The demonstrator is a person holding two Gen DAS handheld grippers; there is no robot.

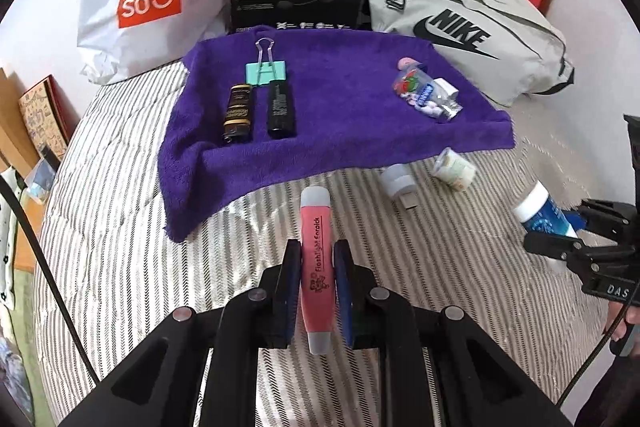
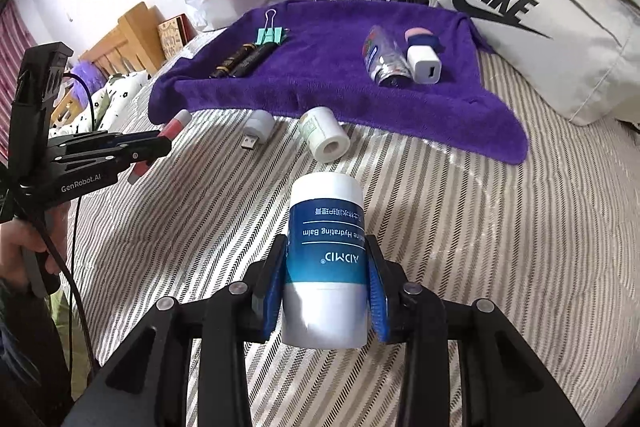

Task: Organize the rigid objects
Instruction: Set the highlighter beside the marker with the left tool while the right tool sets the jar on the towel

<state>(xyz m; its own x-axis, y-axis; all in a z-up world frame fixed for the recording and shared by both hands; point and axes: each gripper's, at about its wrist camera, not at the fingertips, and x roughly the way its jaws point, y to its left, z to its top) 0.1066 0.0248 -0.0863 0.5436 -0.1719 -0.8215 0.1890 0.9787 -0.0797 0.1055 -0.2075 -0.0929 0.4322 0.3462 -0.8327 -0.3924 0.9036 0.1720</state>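
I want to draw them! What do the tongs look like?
Both tongs, the left tongs and right tongs, are black, angular frames with silver round bolts and blue finger pads. White lettering marks their sides, and a black cable trails from the left one.

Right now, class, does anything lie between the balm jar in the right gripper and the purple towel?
Yes. The right gripper holds the balm jar, and between it and the purple towel a small white tape roll and a white USB plug lie on the striped bedcover, near the towel's front edge.
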